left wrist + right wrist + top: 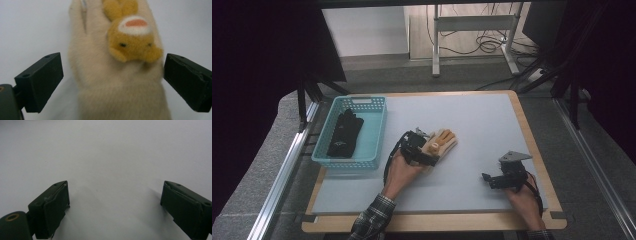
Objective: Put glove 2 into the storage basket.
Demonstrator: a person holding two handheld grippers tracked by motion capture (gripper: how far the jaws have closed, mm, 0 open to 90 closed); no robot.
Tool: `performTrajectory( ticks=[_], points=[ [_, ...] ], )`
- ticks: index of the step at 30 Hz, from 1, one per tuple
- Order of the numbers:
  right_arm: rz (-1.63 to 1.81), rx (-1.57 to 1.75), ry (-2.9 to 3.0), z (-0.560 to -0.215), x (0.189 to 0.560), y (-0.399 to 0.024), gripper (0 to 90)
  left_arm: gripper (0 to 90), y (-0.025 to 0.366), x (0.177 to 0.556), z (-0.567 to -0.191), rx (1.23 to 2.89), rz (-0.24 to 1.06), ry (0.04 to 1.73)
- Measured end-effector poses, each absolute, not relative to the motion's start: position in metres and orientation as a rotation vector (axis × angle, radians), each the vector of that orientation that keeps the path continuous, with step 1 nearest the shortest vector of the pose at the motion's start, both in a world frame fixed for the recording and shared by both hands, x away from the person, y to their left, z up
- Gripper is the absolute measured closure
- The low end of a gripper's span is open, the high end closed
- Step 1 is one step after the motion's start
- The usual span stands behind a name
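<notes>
Left tongs (113,75) gape wide around my cream glove (117,82), unclamped; right tongs (115,205) gape empty. Next I'd close, presumably for the basket (377,125).

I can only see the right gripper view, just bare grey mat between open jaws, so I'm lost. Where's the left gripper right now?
Observer: The left gripper sits mid-table, jaws open either side of a cream fuzzy glove.
Operator: Is the glove plain?
Observer: No, a yellow plush animal face is sewn on its back.
Operator: Anything else on the table?
Observer: A light blue basket at the far left, holding a black glove.
</notes>
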State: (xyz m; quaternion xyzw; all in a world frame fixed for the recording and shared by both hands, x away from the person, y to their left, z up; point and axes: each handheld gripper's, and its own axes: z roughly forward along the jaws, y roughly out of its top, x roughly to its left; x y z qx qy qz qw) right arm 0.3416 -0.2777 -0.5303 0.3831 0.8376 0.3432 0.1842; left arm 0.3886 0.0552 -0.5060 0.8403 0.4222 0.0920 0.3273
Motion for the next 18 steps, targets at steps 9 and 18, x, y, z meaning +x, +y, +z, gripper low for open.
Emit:
performTrajectory(
  ticks=[9,18],
  points=[
    [0.968,1.08,2.361,-0.53,0.342,-0.278,8.1,3.9,0.037,0.4,-0.521,2.281,0.292,1.114],
    [0.968,1.08,2.361,-0.53,0.342,-0.278,8.1,24.2,0.032,0.4,-0.523,2.312,0.285,1.067]
  ],
)
